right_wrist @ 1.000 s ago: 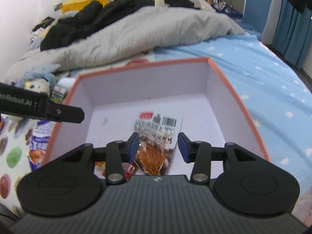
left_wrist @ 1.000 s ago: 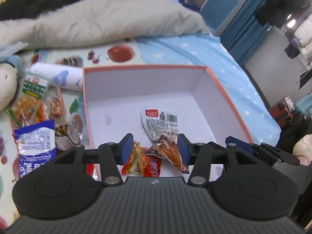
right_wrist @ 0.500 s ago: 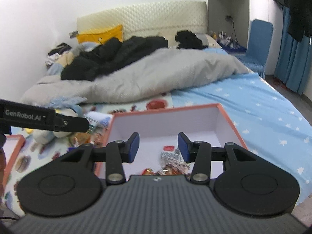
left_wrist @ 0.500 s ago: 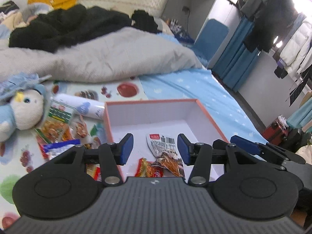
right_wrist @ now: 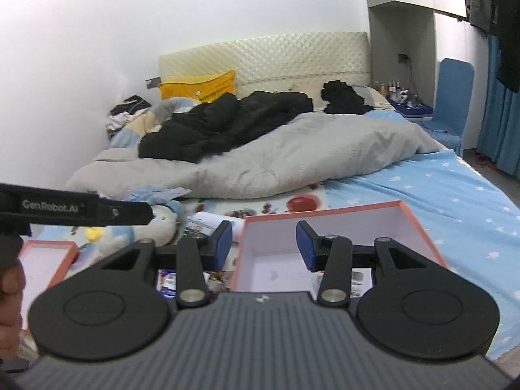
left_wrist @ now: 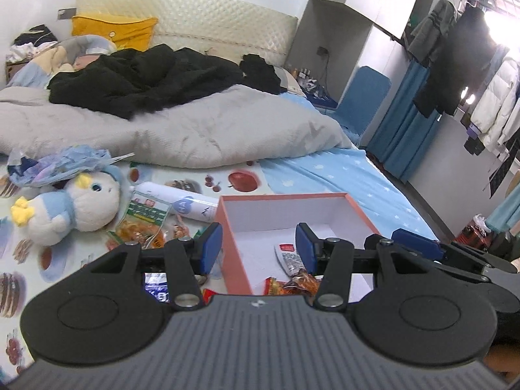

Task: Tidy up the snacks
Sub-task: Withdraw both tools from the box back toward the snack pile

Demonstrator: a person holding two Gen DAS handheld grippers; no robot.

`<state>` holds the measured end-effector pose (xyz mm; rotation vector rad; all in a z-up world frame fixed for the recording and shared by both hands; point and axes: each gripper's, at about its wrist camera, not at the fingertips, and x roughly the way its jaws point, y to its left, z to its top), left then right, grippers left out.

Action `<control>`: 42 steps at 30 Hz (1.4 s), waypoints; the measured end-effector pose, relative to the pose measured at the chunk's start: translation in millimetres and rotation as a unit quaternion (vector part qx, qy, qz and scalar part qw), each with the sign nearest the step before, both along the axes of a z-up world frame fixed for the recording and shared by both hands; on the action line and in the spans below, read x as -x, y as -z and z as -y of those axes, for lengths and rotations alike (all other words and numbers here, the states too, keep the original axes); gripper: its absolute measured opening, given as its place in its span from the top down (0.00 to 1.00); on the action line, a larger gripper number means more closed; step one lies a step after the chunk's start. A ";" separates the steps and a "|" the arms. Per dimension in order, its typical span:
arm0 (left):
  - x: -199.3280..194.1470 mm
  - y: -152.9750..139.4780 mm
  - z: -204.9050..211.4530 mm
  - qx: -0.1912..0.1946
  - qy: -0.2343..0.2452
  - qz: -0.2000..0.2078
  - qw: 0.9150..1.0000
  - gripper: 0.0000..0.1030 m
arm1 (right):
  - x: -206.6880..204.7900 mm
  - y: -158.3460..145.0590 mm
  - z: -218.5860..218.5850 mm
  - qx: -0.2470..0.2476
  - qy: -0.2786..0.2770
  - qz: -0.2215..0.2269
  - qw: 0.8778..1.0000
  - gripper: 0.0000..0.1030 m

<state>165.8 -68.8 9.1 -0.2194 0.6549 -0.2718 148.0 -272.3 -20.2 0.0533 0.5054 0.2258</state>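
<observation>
Both tongs have risen and drawn back from the orange-rimmed box point(left_wrist: 234, 243) since a second ago, when each hung low over its white floor; the whole bed now shows beyond them. The left tongs point(left_wrist: 259, 249) stand released and empty, and so do the right tongs point(right_wrist: 265, 244), spread wide with nothing between the pads. That suggests a drop-off is finished and the next packet has to be fetched.

The bed point(left_wrist: 341, 169), under a pale blue starred sheet, carries everything. Behind the box lies a grey duvet point(left_wrist: 201, 130) with black clothing point(left_wrist: 146, 81) heaped on it, and a quilted headboard point(left_wrist: 211, 16) beyond that. Right of the box are a blue chair point(left_wrist: 364, 97) and hanging coats point(left_wrist: 455, 48).

Left of the box lies a plush penguin point(left_wrist: 71, 204), with a white tube point(left_wrist: 182, 201) between the two. Inside the box, at its near end, sit the stowed snacks point(left_wrist: 292, 276): a white-labelled packet and red and orange ones. Just left of the box, loose snack packets point(left_wrist: 143, 224) lie unsorted on a fruit-printed mat point(left_wrist: 240, 178). By my guess, those come next.
</observation>
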 end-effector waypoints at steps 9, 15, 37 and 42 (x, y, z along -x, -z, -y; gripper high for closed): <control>27.0 16.1 -30.0 -0.003 -0.027 -0.006 1.000 0.46 | 17.7 14.3 -29.6 0.007 -0.027 -0.009 1.000 0.55; 45.7 35.0 -41.1 0.007 -0.045 -0.015 0.999 0.46 | 32.6 30.2 -45.7 0.009 -0.054 -0.023 0.998 0.55; 67.2 92.3 -74.5 -0.005 -0.074 -0.071 0.995 0.38 | 68.2 87.3 -82.2 0.021 -0.094 -0.075 0.993 0.55; 54.8 100.6 -81.3 0.002 -0.080 -0.083 0.993 0.33 | 62.8 93.6 -89.1 0.040 -0.096 -0.082 0.991 0.55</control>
